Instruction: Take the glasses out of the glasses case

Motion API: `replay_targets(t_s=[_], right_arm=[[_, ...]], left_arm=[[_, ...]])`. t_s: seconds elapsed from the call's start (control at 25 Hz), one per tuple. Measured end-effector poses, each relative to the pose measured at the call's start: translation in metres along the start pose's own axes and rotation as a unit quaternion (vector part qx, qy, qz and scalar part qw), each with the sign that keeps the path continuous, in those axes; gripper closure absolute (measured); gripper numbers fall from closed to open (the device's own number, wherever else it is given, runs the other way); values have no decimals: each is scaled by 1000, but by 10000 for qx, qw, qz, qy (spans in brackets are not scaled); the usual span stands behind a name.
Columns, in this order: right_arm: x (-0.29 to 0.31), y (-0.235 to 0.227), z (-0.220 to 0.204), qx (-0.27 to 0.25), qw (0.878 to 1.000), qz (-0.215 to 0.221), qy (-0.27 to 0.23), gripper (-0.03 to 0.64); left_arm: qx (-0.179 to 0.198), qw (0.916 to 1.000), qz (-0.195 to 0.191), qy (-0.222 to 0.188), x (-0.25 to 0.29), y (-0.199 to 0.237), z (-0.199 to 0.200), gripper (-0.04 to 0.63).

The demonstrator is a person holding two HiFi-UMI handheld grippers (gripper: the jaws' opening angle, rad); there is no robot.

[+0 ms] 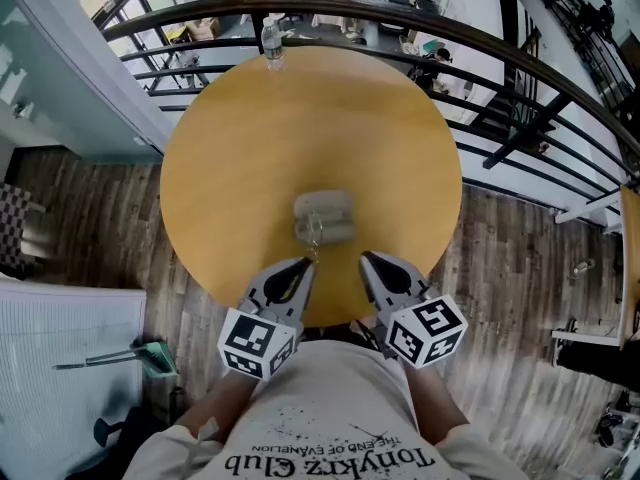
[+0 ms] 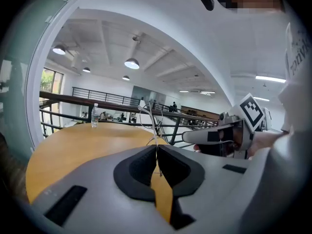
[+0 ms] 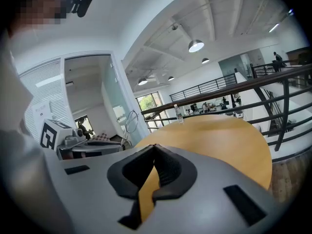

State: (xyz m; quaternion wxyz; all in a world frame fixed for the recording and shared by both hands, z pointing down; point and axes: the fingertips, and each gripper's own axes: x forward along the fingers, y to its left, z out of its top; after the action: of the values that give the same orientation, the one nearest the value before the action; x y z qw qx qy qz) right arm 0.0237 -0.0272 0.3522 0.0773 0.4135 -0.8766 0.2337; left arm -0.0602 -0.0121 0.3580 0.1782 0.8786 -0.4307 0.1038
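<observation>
Left gripper view shows my left tool (image 2: 157, 147) clenched on the glasses (image 2: 155, 125), a thin, pale wire frame standing up from its tips. My right tool (image 3: 155, 146) is pinched together on nothing. Just beyond both tools, the grey glasses case (image 1: 323, 216) lies on the round wooden bench (image 1: 300, 118). A water bottle (image 1: 272, 46) stands at the far rim.

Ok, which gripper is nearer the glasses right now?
Left. The left gripper has its fingers shut on the wire glasses, just in front of the case. The right gripper sits beside them, shut and empty, not touching.
</observation>
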Motion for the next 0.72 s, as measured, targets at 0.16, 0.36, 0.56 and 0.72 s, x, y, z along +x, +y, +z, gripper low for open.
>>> replay_targets(t_s=[0.16,0.36,0.56,0.72], right_arm=[[0,3,-2,39,10000,42,32,592],[4,8,-5,-53,9998,59,161,592],[4,11,-8,-166,9996,72,221,592],[5,11,-9,-186,9994,106,262,592]], left_arm=[[52,10000,51,-18,-4,2,2,561],[-9,9999,107,7,-9,6,-2,561],[-32,10000,73,-3,-10,2,-4,561],[-32,10000,59,-1,-8,3,-3,561]])
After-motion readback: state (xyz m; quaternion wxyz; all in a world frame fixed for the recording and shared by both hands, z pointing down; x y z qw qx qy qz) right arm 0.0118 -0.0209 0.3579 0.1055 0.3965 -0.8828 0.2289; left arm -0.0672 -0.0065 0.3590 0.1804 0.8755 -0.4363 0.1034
